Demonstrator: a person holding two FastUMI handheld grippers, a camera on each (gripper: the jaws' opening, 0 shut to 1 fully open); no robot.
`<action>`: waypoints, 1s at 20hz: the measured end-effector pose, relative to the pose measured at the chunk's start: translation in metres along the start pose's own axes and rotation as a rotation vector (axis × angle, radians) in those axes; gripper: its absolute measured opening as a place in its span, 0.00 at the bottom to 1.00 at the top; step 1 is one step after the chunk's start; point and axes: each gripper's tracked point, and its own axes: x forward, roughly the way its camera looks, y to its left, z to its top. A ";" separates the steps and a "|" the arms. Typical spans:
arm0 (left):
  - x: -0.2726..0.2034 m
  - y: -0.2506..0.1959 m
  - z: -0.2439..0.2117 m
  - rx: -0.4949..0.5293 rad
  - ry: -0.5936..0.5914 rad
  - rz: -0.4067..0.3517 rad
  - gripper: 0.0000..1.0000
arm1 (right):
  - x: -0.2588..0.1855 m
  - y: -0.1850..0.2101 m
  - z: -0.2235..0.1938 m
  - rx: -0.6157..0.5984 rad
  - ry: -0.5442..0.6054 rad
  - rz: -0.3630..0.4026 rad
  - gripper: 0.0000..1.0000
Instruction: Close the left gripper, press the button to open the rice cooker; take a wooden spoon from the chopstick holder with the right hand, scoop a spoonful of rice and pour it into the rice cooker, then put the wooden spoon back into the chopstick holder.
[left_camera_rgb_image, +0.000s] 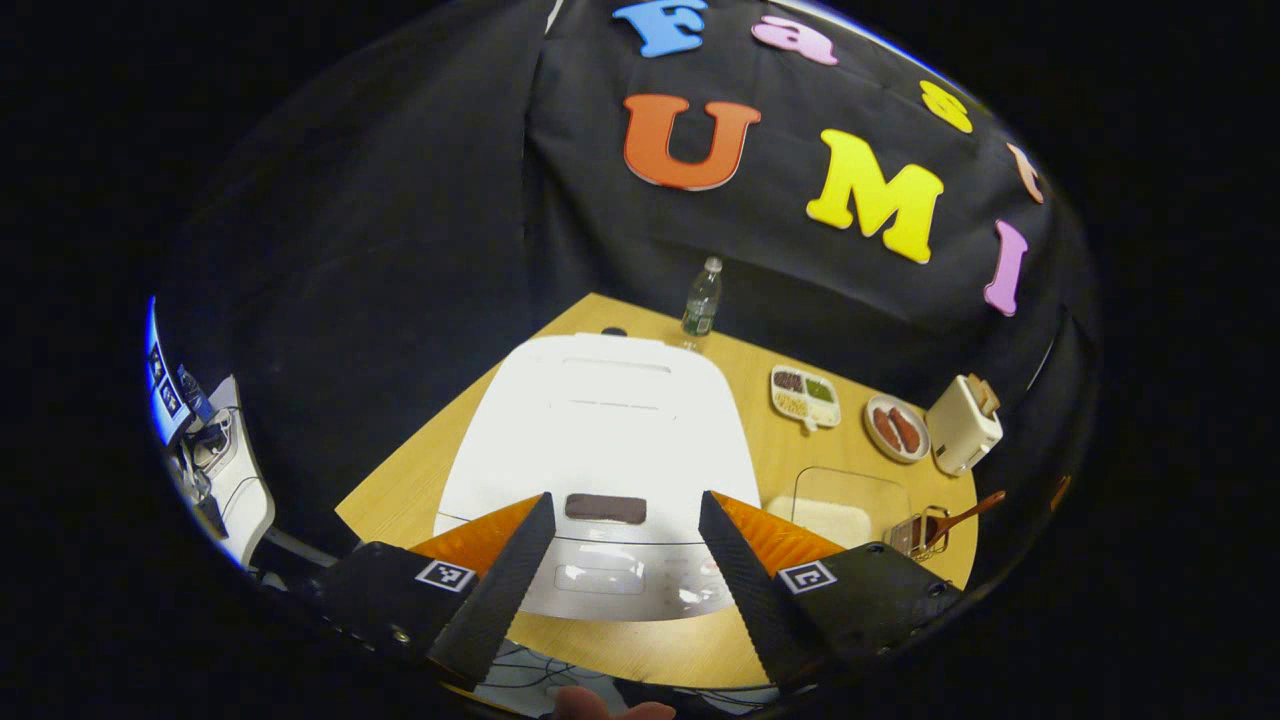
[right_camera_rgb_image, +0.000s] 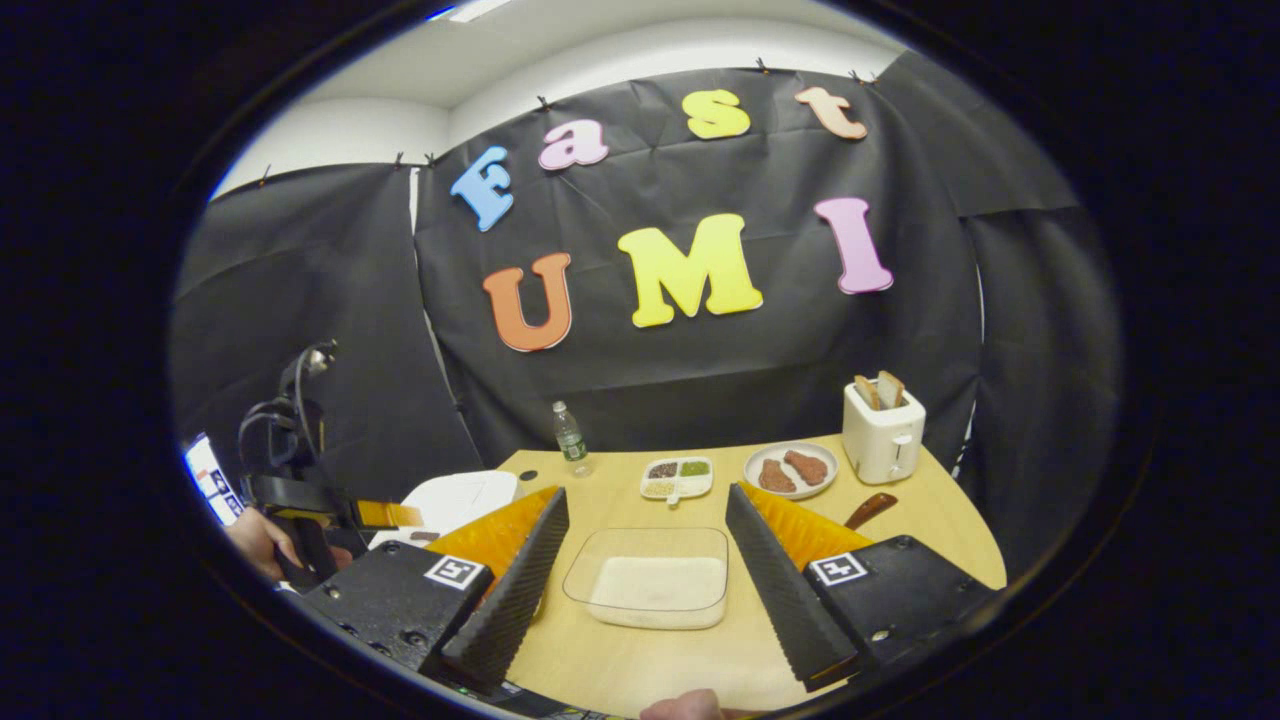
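1. Left gripper view: the left gripper (left_camera_rgb_image: 625, 575) was hanging over the front of the big white rice cooker (left_camera_rgb_image: 600, 440) with its fingers spread wide, nothing between them. The cooker's lid was down, and the dark rectangular button (left_camera_rgb_image: 605, 508) on its front edge sat right between the two fingers.
2. Same view, off to the right on the light wooden table (left_camera_rgb_image: 400, 490): a clear plastic tub of white rice (left_camera_rgb_image: 845, 505), and just past it a wire chopstick holder (left_camera_rgb_image: 925, 535) with the brown wooden spoon (left_camera_rgb_image: 965, 512) sticking out at a slant.
3. Further back were a small divided white dish of grains (left_camera_rgb_image: 805, 395), a round plate with two brown patties (left_camera_rgb_image: 897, 428), a cream toaster (left_camera_rgb_image: 962, 425) and a clear water bottle (left_camera_rgb_image: 702, 300) beside the cooker's back corner.
4. Right gripper view: the right gripper (right_camera_rgb_image: 645, 575) was also released, jaws wide apart and empty, hovering above the table (right_camera_rgb_image: 950, 540) with the rice tub (right_camera_rgb_image: 650, 580) sitting between its fingers.
5. The spoon's handle (right_camera_rgb_image: 870, 510) poked up just behind the right finger; the holder itself was hidden there.
6. Far left, a hand (right_camera_rgb_image: 262, 540) held the other gripper by the cooker (right_camera_rgb_image: 455, 497). The toaster (right_camera_rgb_image: 882, 432) had bread in it.
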 end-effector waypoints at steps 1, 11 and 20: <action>-0.018 -0.008 0.011 0.011 -0.066 -0.036 0.95 | -0.012 0.004 0.006 -0.019 -0.023 -0.016 1.00; -0.252 -0.060 0.027 0.166 -0.508 -0.354 0.94 | -0.179 0.063 0.041 -0.117 -0.200 -0.170 1.00; -0.322 -0.046 0.022 0.108 -0.541 -0.377 0.94 | -0.238 0.092 0.045 -0.123 -0.233 -0.167 1.00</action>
